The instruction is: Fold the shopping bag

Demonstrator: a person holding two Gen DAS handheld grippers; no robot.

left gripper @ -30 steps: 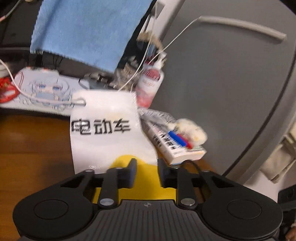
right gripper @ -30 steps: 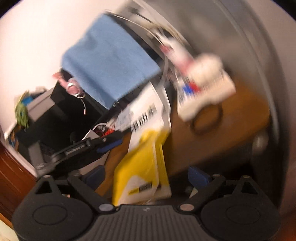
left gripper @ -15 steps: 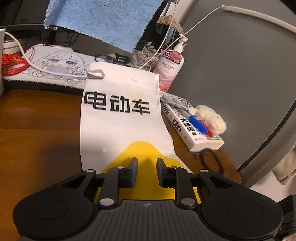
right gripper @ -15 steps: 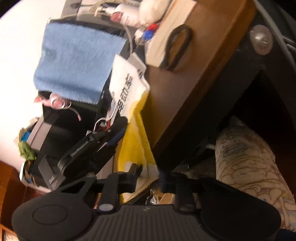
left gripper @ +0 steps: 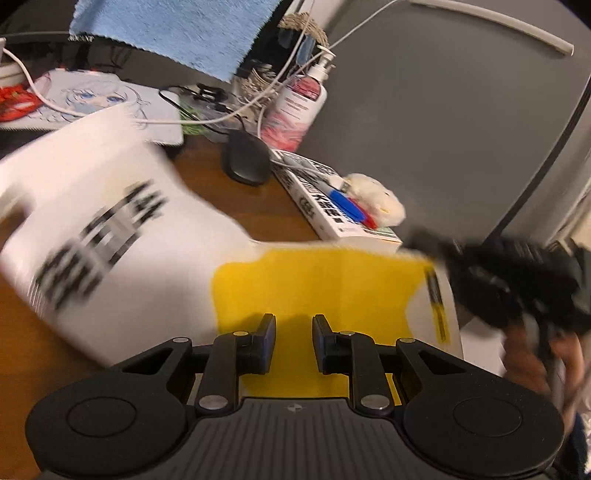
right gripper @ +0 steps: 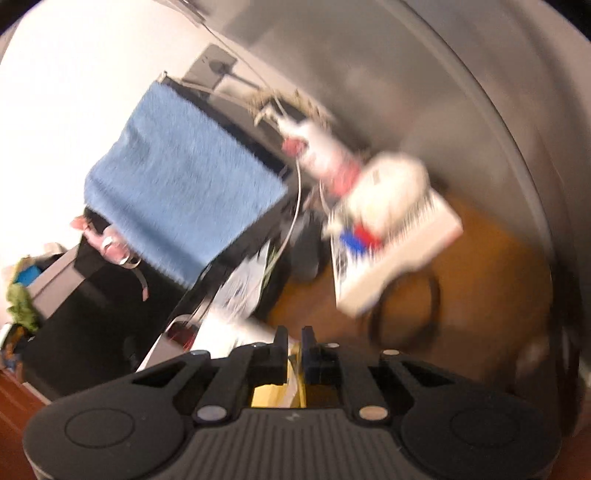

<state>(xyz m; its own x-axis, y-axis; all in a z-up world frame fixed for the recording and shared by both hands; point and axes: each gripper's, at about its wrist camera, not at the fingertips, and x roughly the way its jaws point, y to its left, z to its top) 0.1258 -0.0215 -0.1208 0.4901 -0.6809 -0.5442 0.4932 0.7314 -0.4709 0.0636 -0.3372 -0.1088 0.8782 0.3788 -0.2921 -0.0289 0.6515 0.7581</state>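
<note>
The shopping bag is white with black characters and a yellow lower part. It lies crosswise and motion-blurred on the wooden table. My left gripper hovers over the yellow part, its fingers a small gap apart and nothing pinched between them. The right gripper, held by a hand, is a dark blur at the bag's right edge. In the right wrist view the right gripper is shut on the bag's yellow and white edge.
Behind the bag are a book with pens and a fluffy white item, a black mouse, a pump bottle and cables. A blue towel hangs above. A grey curved panel bounds the right.
The right gripper has shut on the bag's edge and drawn it right. The bag has swung from lengthwise to crosswise, uncovering the mouse. The left gripper's gap is unchanged.
</note>
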